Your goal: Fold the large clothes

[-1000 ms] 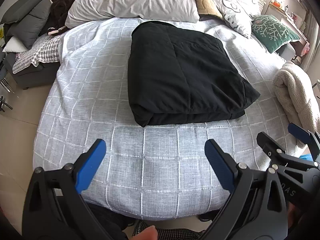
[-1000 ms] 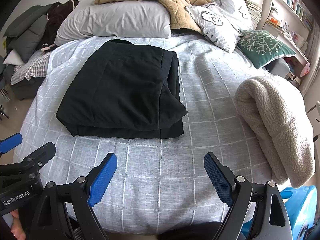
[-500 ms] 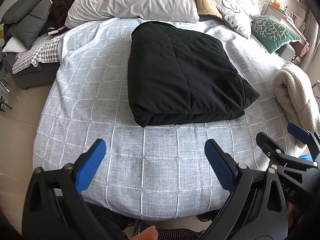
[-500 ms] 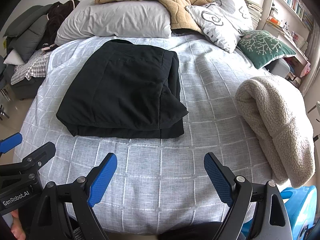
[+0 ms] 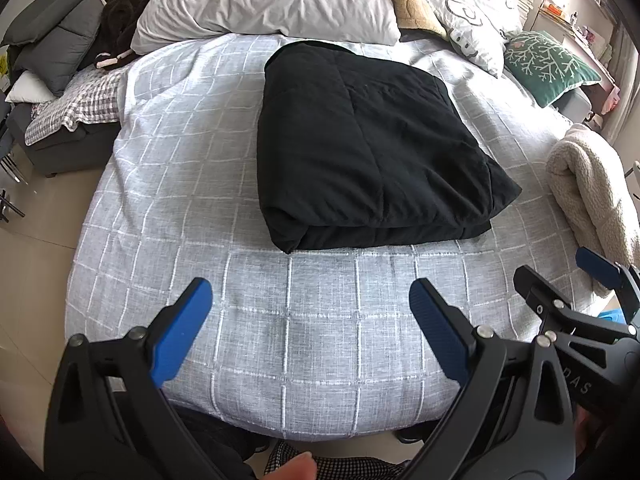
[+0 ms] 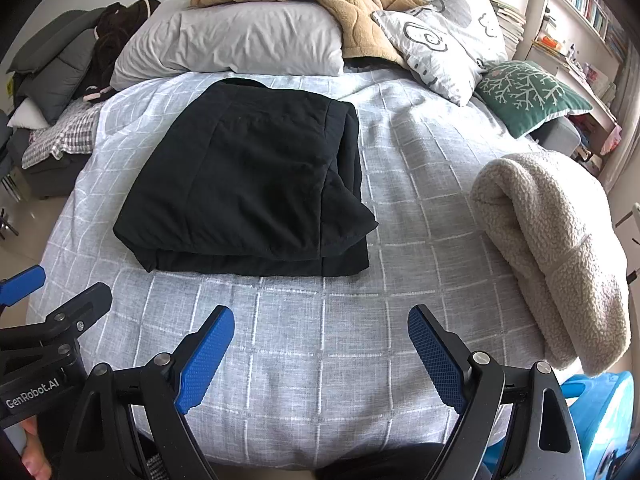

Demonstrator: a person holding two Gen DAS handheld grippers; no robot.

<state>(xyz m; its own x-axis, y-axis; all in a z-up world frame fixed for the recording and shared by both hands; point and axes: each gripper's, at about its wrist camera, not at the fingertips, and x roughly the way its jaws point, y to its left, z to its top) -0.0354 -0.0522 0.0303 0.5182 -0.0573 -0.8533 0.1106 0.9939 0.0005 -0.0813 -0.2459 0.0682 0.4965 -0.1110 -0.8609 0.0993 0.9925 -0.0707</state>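
Observation:
A black garment (image 5: 372, 148) lies folded into a thick rectangle in the middle of the bed; it also shows in the right wrist view (image 6: 252, 196). My left gripper (image 5: 310, 300) is open and empty, above the bed's near edge, in front of the garment and apart from it. My right gripper (image 6: 320, 332) is open and empty too, near the foot of the bed, to the right of the left one. Each gripper shows at the edge of the other's view.
The bed has a grey checked cover (image 6: 400, 240). A rolled cream fleece (image 6: 560, 248) lies at the right edge. Pillows (image 6: 240, 40), a tan blanket and a green cushion (image 6: 528, 92) are at the head. A sofa with clothes (image 5: 60, 60) stands at the left.

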